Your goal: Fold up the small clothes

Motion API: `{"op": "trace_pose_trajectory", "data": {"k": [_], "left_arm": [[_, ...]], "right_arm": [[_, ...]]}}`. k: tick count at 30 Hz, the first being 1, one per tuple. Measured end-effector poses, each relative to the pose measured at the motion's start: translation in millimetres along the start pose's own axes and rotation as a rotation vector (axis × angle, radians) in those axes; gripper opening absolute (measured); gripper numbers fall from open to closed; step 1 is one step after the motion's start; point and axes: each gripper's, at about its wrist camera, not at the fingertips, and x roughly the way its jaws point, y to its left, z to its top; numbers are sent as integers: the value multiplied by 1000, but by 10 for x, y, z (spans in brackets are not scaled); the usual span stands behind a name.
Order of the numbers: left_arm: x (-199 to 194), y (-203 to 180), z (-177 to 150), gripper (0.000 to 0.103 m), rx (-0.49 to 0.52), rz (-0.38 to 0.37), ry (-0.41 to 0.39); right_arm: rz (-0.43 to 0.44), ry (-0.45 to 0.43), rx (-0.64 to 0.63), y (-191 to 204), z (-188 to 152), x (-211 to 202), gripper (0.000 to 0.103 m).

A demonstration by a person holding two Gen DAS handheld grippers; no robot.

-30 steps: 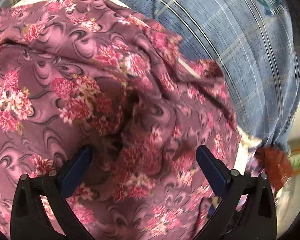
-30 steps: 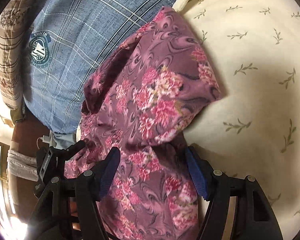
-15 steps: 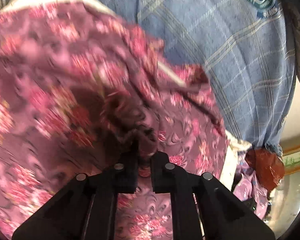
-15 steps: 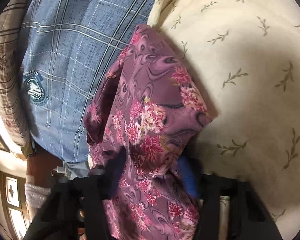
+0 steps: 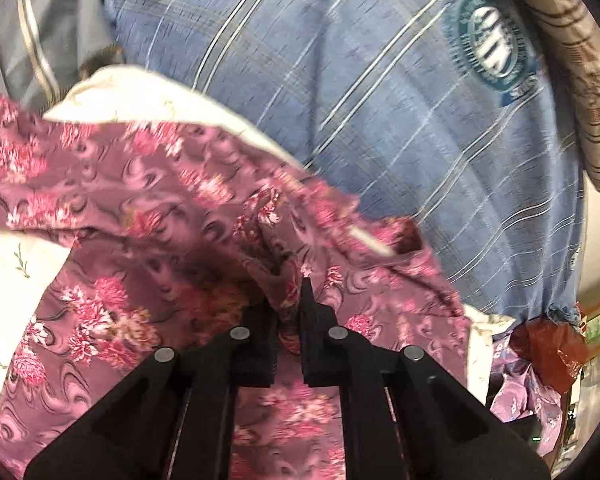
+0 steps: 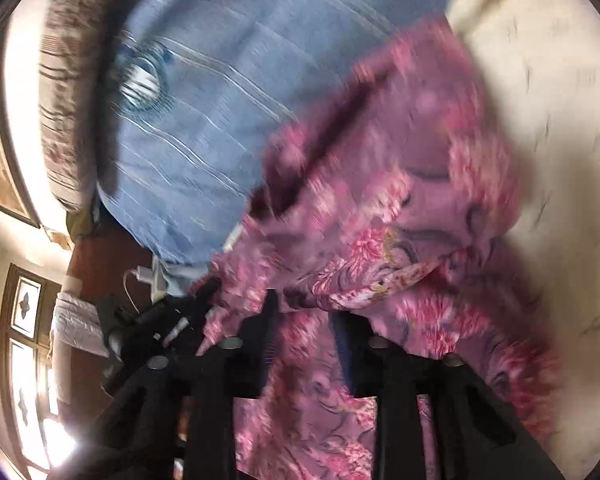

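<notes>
Fingers of the left gripper [image 5: 288, 312] pinch a bunched fold of the purple floral garment [image 5: 148, 216], gathering cloth for a fold, it seems. At the right gripper [image 6: 304, 320] the jaws are opening, cloth lying between them, the view blurred. The garment sprawls over a cream sheet [image 6: 560, 160], its far edge toward one o'clock touching a blue plaid pillow [image 5: 380, 92].

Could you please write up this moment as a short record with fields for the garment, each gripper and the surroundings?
garment: purple floral cloth, bunched on a cream sheet
left gripper: shut on a fold of the cloth
right gripper: opening, cloth between its fingers
surroundings: blue plaid pillow behind the cloth
image quality: right view blurred
</notes>
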Motion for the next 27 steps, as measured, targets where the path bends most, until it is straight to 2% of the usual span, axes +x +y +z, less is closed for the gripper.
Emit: {"op": "trace_pose_trajectory", "data": {"k": [4,6,9,13,17,20,23,24,25,27], "left_arm": [[34,38,13,6,4,4,2],[21,32,36,6,8,13,-12],[-22,32,81,6,1,15,-23],[-141,28,149,6,-3,8,-59],[-241,55,182,6,-18,15,-79],[-298,64,192,6,-14,30,-85],[-313,43,166,6,-8,32,-82],[-297,20,137,6,-5,29,-72],[-279,-10,103,6,-26,24,-50],[-210,-90,8,6,9,32,-36]], "right_arm": [[40,-3,131,-399,-22,130,41],[89,-45,193,-553,-10,60,42],[136,-68,235,-675,-30,-36,43],[196,-158,313,-850,-110,-286,54],[270,-125,411,-886,-148,-146,59],[307,-170,509,-1009,-52,-68,59],[294,-202,563,-1092,10,-66,45],[265,-217,540,-1072,18,-134,34],[239,-245,512,-1044,-6,-237,27],[181,-326,446,-1044,4,-551,26]]}}
